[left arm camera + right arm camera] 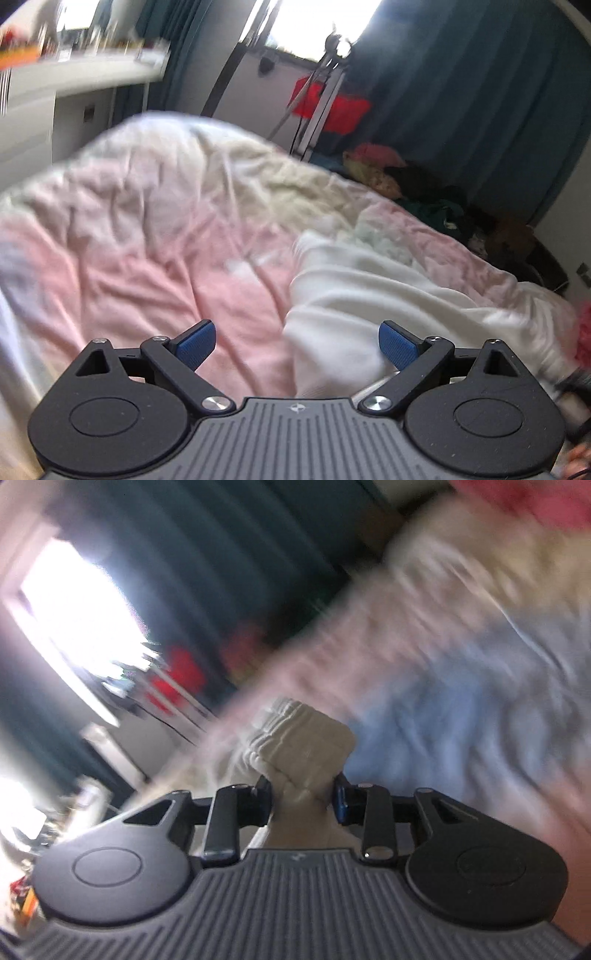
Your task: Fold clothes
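Right gripper (pixel 303 799) pinching the white garment's (pixel 306 738) gathered edge to lift it; left gripper (pixel 297 345) spread above the bed (pixel 147 221)

We see blown-out window (pixel 74 602) glare, heavy motion blur, perhaps worst at the right wrist, bowed edges.

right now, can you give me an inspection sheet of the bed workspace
surface: bed with rumpled pink and cream cover
job's things: white garment lying on the bed; its bunched end is clamped
clutter: pile of clothes at the far side of the bed
grippers: left hand-held gripper open, empty; right hand-held gripper shut on the garment
cables: nothing seen clearly
surroundings: teal curtains, bright window, red item on a stand; right view blurred
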